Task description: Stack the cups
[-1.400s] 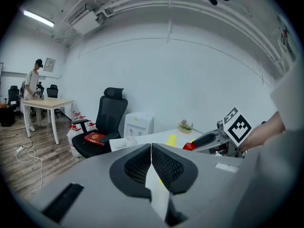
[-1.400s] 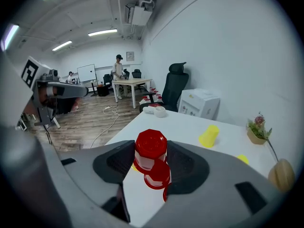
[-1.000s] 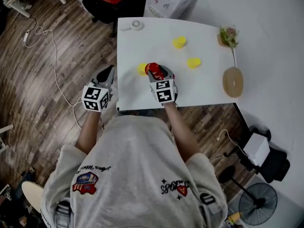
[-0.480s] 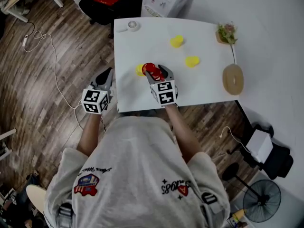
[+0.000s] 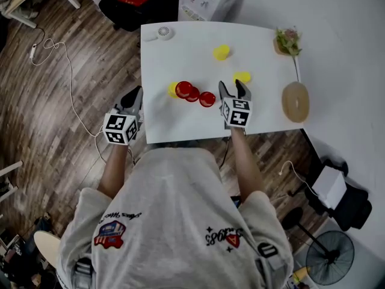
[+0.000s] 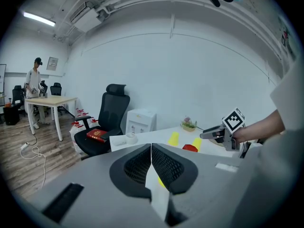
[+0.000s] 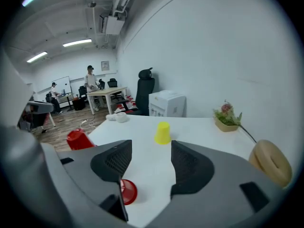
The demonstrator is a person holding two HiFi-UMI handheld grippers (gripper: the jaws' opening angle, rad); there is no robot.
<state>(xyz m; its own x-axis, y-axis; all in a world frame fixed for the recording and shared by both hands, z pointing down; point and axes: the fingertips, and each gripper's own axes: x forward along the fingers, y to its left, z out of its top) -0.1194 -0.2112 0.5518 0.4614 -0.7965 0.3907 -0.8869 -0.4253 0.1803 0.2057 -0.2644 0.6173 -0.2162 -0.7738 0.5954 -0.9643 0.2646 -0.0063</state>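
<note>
On the white worktop the cups sit in two loose groups. Toward 12 o'clock a yellow cup stands mouth-down with its long axis upright, as the right gripper view shows. A second yellow cup sits at its 5 o'clock; which way it points I cannot tell. Near the worktop's 9 o'clock edge a third yellow cup touches a red cup, which stands mouth-down with a slight lean. A smaller red round overlaps that cup at 4 o'clock, and whether it is one more cup is unclear. Just past it, again at 4 o'clock, a lone red cup seems to lie on its side. The right hand-held gripper hovers between the lone red cup and the second yellow cup; its jaws have just been opening, stand wide and have nothing between them. The left hand-held gripper hangs off the worktop's 9 o'clock edge, jaws pressed together and empty. At the 2 o'clock corner a small pot holds a plant.
</note>
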